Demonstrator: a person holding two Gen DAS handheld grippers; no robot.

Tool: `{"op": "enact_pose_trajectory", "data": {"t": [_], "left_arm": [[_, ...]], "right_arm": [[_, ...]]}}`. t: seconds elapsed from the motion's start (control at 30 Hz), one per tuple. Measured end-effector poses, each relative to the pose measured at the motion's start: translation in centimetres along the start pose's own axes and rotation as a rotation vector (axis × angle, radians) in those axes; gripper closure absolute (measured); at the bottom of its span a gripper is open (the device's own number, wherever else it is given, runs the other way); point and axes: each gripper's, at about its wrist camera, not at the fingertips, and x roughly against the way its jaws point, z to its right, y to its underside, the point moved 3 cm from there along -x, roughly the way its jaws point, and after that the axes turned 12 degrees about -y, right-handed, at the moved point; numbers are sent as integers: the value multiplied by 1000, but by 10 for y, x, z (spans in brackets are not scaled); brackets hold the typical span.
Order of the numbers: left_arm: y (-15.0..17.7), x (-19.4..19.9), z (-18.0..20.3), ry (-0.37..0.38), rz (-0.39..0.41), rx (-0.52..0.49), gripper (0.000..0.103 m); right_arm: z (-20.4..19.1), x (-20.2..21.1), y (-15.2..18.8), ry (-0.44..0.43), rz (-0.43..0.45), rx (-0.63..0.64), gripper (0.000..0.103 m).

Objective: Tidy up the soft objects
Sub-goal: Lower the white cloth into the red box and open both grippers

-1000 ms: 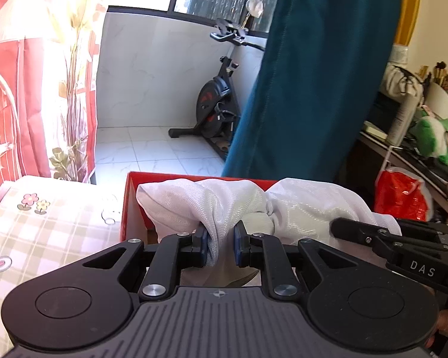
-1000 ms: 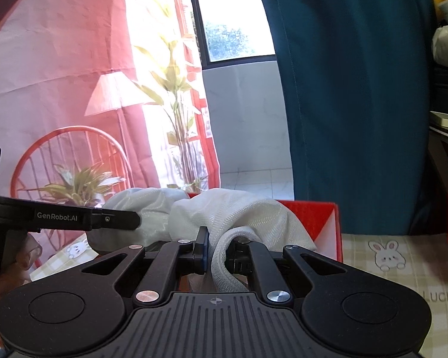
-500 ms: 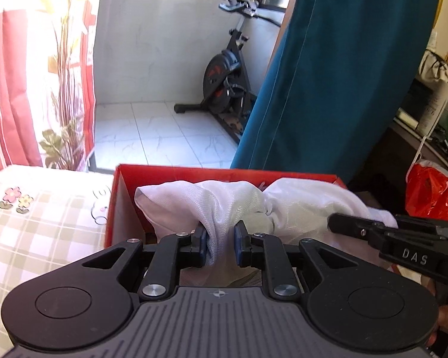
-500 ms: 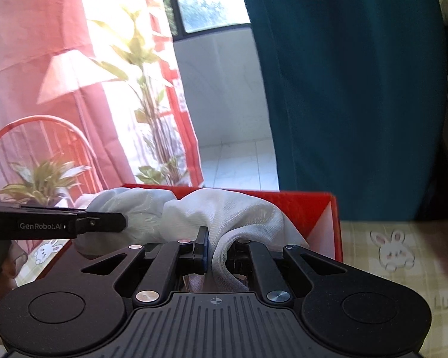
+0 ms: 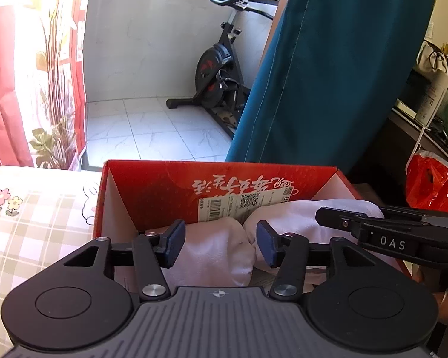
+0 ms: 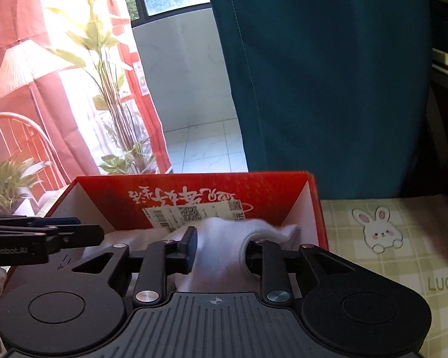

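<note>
Two claws hang over the open red box [image 5: 152, 191], and both have just been opening. On the left, the left claw [image 5: 221, 246] now stands about half spread, its blue pads [image 5: 176, 243] clear of the white cloth bundle [image 5: 215, 253] that a second ago they were pinching; the bundle lies between them, low inside the box, where a second ago it rode above the rim. To the right of that claw, the right claw [image 6: 219, 246] has parted less: its left pad [image 6: 189, 246] stands just off the fabric, while cloth still drapes over the right finger, so whether that side presses on it cannot be told. Judged from this, the bundle has been set down in the box and the release is nearly done; the right claw may need to open wider and draw back gently so the drape does not drag out with it. The bundle's long axis runs crosswise, from the left claw's side to the right claw's, along the box's far wall with the label [image 5: 245, 204], its ends pointing to the box's side walls. The box sits on the checked desk [image 5: 30, 226].
</note>
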Motion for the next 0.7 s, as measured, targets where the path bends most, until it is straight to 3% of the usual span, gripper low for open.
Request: {"op": "enact_pose_trajectory", "data": {"t": [0.13, 0.2, 0.27, 0.37, 0.43, 0.7], "left_arm": [[2, 15, 5, -15, 34, -26, 43], [3, 24, 7, -27, 57, -41, 38], [4, 34, 8, -43, 84, -54, 26], [8, 51, 5, -62, 119, -52, 7], [12, 63, 4, -67, 136, -47, 5], [37, 109, 2, -118, 173, -44, 3]], "right_arm": [[-12, 10, 2, 17, 0, 81, 68], [-17, 17, 2, 31, 12, 121, 51], [-20, 26, 4, 47, 28, 139, 25], [-22, 39, 6, 58, 38, 151, 11], [-25, 47, 7, 72, 46, 160, 2], [-32, 91, 25, 84, 116, 147, 0]]}}
